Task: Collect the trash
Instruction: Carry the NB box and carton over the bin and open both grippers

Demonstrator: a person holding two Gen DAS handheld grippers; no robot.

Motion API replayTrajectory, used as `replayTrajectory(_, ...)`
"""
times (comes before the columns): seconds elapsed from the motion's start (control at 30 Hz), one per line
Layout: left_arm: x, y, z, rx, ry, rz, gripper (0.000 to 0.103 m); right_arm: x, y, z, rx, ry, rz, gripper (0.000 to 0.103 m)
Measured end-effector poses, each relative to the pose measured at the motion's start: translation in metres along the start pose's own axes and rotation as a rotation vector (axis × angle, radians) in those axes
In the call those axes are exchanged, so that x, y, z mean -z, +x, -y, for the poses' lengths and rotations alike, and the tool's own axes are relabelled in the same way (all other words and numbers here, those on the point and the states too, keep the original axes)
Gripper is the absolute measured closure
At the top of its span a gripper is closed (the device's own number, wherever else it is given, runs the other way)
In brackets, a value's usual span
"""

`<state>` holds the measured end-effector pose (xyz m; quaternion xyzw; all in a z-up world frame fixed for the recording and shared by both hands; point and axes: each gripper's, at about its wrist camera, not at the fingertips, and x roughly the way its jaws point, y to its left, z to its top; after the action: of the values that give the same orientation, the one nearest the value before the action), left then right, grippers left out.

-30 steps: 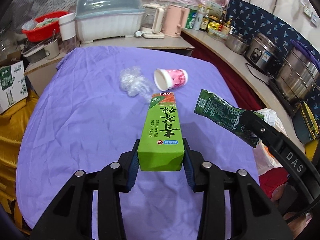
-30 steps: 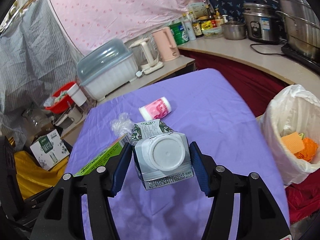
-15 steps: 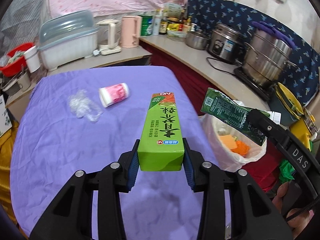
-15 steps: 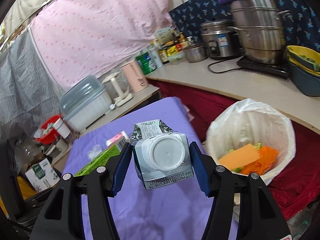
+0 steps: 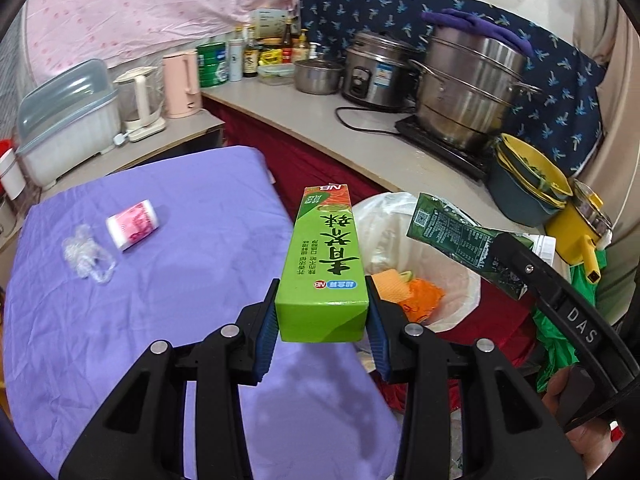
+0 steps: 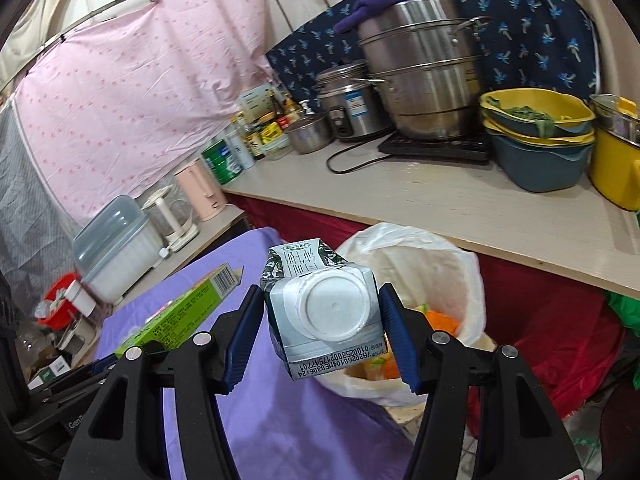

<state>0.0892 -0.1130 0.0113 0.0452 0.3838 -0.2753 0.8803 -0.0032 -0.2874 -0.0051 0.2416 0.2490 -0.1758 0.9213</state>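
Note:
My left gripper (image 5: 322, 330) is shut on a long green box (image 5: 326, 264), held over the right edge of the purple table (image 5: 160, 300), its far end pointing at the white-bagged trash bin (image 5: 416, 264). My right gripper (image 6: 322, 336) is shut on a dark green milk carton (image 6: 320, 312) with a white cap, held above the near rim of the bin (image 6: 424, 264). The carton (image 5: 460, 236) also shows in the left wrist view, right of the box. Orange and yellow scraps lie in the bin. A pink-and-white cup (image 5: 134, 230) and crumpled clear plastic (image 5: 86, 256) lie on the table.
A counter (image 6: 460, 200) behind the bin carries steel pots (image 6: 420, 68), a rice cooker, yellow and blue bowls (image 6: 536, 136) and bottles. A pink kettle (image 5: 182, 84) and a lidded dish rack (image 5: 64, 120) stand past the table's far end. A red cloth hangs under the counter.
Both grippers have swung right with their loads, from over the table toward the bin. The bin now sits close under the carton and just beyond the box.

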Motion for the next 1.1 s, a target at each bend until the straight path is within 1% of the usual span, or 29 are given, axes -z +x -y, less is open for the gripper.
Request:
replayTrajectory(0.07,-0.002,0.008,0.013,0.023,0.016,-0.012,0.066,-0.001,0.001,0.010,0.021,0.008,0.001,0.046)
replayTrajectory(0.37,-0.007,0.042,0.049,0.045,0.083,-0.049,0.066,-0.003,0.013,0.050,0.083,0.052,-0.013,0.046)
replayTrajectory(0.57,-0.011,0.069,0.067,0.050,0.122,-0.076,0.065,-0.005,0.031,0.063,0.106,0.059,-0.035,0.046)
replayTrajectory(0.8,-0.013,0.093,0.074,0.037,0.149,-0.100,0.065,-0.008,0.055,0.067,0.119,0.066,-0.063,0.045)
replayTrajectory(0.9,-0.014,0.101,0.072,0.043,0.135,-0.115,0.064,-0.009,0.061,0.067,0.122,0.066,-0.065,0.047)
replayTrajectory(0.97,-0.015,0.103,0.071,0.039,0.128,-0.111,0.065,-0.011,0.062,0.068,0.121,0.074,-0.063,0.047)
replayTrajectory(1.03,-0.016,0.104,0.071,0.036,0.132,-0.103,0.062,-0.012,0.062,0.067,0.122,0.076,-0.057,0.046)
replayTrajectory(1.1,-0.017,0.103,0.070,0.025,0.131,-0.094,0.052,-0.014,0.061,0.066,0.121,0.076,-0.053,0.046)
